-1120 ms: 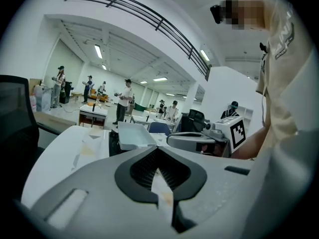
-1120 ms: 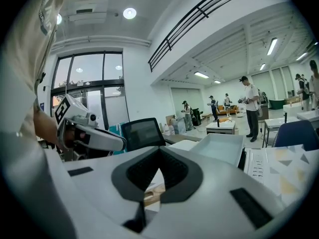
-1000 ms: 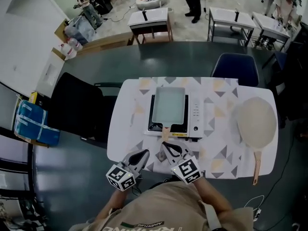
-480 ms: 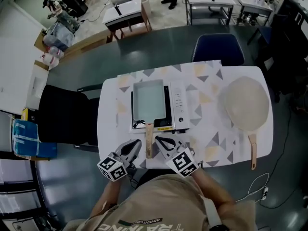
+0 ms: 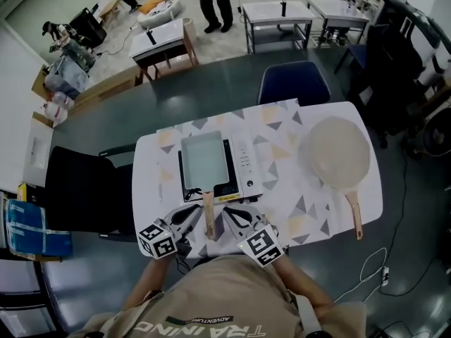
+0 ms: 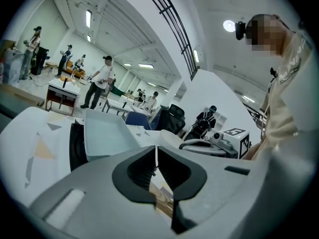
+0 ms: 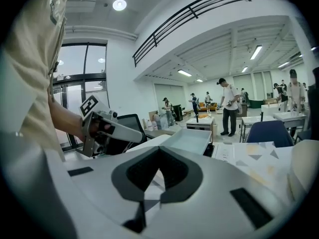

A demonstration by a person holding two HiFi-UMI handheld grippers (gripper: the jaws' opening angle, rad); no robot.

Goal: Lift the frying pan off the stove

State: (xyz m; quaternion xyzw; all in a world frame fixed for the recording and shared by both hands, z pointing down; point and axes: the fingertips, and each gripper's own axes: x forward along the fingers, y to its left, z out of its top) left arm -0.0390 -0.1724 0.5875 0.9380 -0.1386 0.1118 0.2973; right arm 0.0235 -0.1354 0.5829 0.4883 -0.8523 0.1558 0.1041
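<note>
While the frying pan sits flat on the stove, neither tongs has it.

Pan: rectangular, shallow, pale grey-blue inside, straight raised walls. Its light wooden handle sticks out over the stove's near edge toward the person.

Stove: black top, white control strip on its right side. It stands on the counter, which has a white cloth printed with grey and tan triangles.

Left tongs: clenched, tips together, nothing between them. Just left of the handle, angled in toward it.

Right tongs: also clenched on nothing, just right of the handle, angled in.

So the handle lies between the two. Can't tell from above whether either touches the wood. The left gripper view shows a strip of the wooden handle below its closed jaws and the pan's wall beyond.

A second pan, round and cream-coloured with a wooden handle, lies well apart at the counter's right end. Blue chair at the far side, black chair at the left.
</note>
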